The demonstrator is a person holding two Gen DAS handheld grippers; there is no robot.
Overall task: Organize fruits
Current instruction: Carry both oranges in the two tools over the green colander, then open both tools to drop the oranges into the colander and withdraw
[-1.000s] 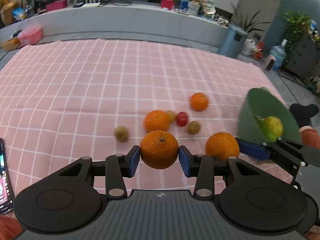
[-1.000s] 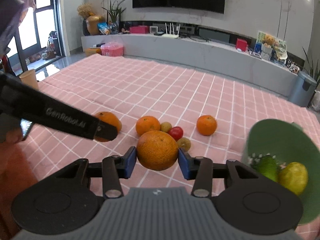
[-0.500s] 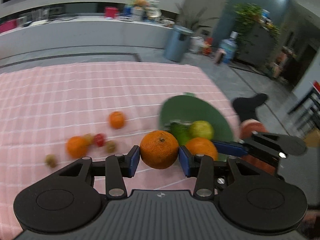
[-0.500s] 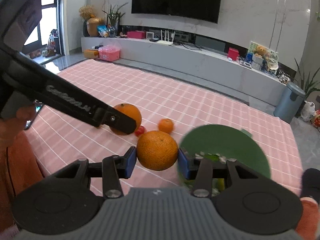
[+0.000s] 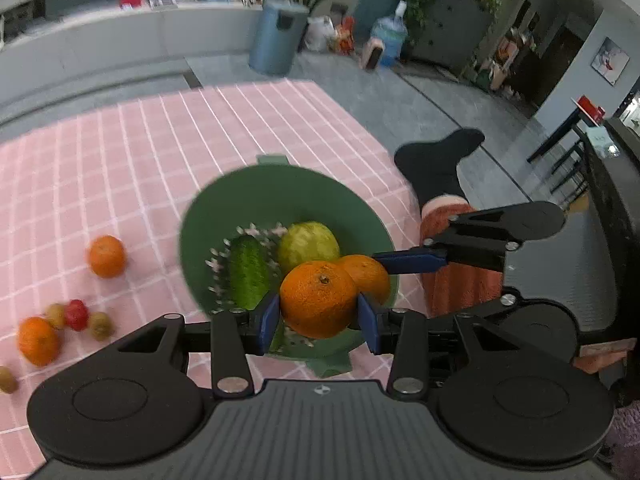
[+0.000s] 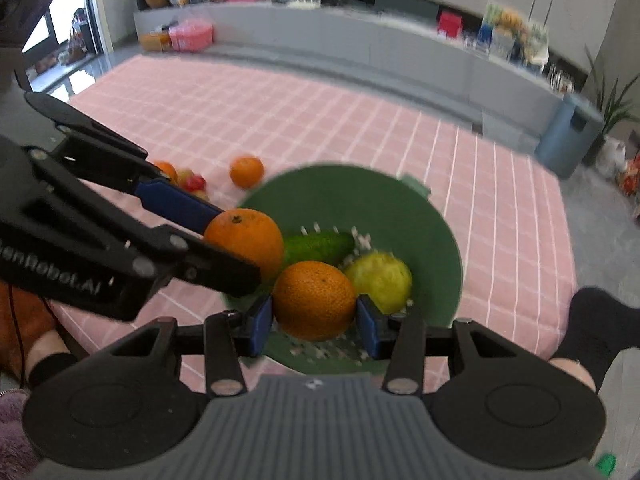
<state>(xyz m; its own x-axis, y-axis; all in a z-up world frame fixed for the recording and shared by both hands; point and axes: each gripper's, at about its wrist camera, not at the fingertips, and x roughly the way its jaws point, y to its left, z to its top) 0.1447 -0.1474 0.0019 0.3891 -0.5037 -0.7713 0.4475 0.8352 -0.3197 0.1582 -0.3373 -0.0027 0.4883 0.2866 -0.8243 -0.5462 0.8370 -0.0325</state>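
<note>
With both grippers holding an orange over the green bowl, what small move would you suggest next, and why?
Probably lower a little and open the left gripper to drop its orange. Both oranges hang over the bowl, which already holds a cucumber and a yellow-green fruit. The right gripper and its orange can follow.

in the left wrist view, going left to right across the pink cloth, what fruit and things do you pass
big orange on the cloth → red fruit → small orange → green bowl → cucumber → orange in the left hand-held gripper
</note>
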